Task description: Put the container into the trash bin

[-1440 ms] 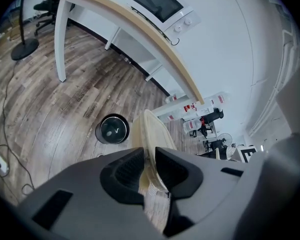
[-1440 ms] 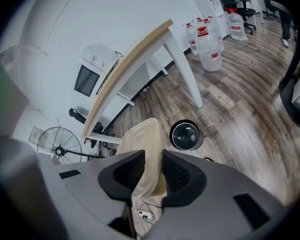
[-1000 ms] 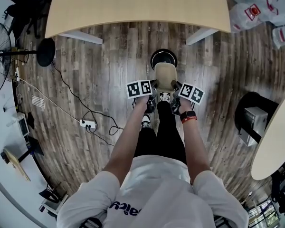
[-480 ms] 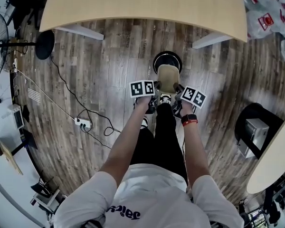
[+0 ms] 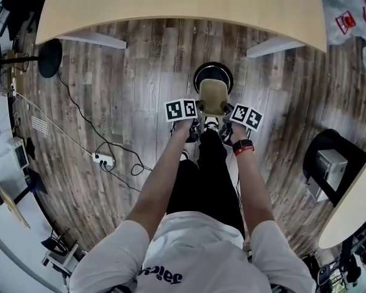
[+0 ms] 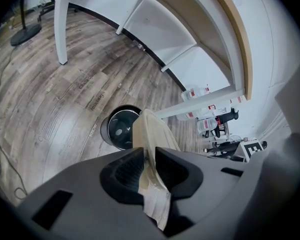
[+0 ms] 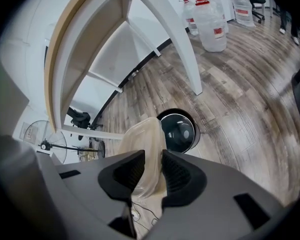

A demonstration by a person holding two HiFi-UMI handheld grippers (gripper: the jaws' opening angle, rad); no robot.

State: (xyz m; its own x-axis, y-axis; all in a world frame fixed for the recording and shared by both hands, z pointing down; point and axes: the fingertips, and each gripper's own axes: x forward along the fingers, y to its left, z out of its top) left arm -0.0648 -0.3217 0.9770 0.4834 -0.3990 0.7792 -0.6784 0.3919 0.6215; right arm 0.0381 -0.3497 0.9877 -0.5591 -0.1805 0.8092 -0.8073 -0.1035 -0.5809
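Container (image 5: pixel 212 96) hangs by trash bin (image 5: pixel 213 68) on wooden floor (image 5: pixel 140 84).

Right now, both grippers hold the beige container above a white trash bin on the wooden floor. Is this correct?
Not quite: the trash bin is black, not white, as the right gripper view shows. The rest stands: the left gripper and the right gripper both hold the beige container above that bin on the wooden floor.

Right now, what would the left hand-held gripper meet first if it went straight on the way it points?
Probably the open mouth of the trash bin, just beyond the container that the left hand-held gripper grips; depth is unclear.
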